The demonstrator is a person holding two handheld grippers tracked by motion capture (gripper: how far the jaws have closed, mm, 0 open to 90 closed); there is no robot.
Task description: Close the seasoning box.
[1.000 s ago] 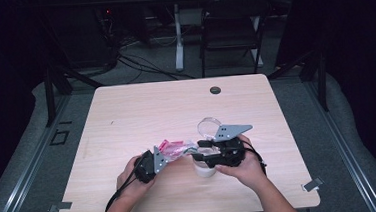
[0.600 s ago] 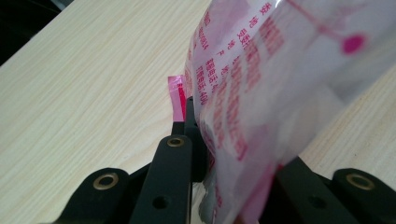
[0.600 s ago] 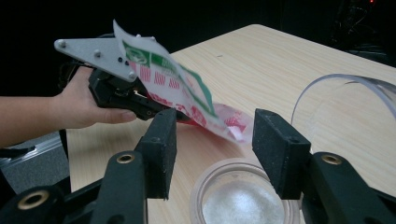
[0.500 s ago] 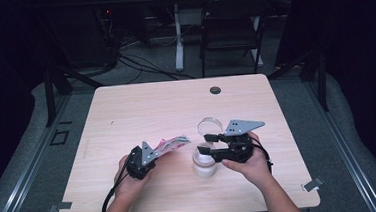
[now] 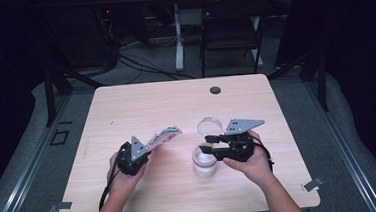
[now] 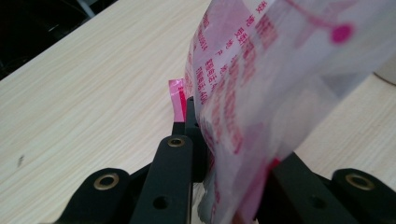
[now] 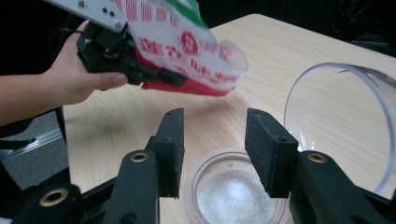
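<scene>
My left gripper (image 5: 148, 147) is shut on a pink-and-white printed packet (image 5: 164, 135), which sticks up and to the right from its jaws. In the left gripper view the packet (image 6: 261, 79) hangs close before the lens, pinched between the black jaws of that gripper (image 6: 208, 140). My right gripper (image 5: 207, 149) hovers over an open jar of white granules (image 5: 203, 165). Its jaws have just been closing, and they stand apart with nothing between them. In the right gripper view that gripper (image 7: 215, 140) sits above the jar (image 7: 233, 196), with the packet (image 7: 187, 51) held beyond it.
A clear round lid (image 5: 208, 127) stands on edge just behind the jar, at the right in the right gripper view (image 7: 341, 121). A small black disc (image 5: 215, 90) lies near the far edge of the wooden table (image 5: 126, 105). A chair and cables stand beyond it.
The left gripper has drawn the packet a little left, away from the jar, and tipped it up. The right gripper's jaws stand narrower; that hand has stayed over the jar.
</scene>
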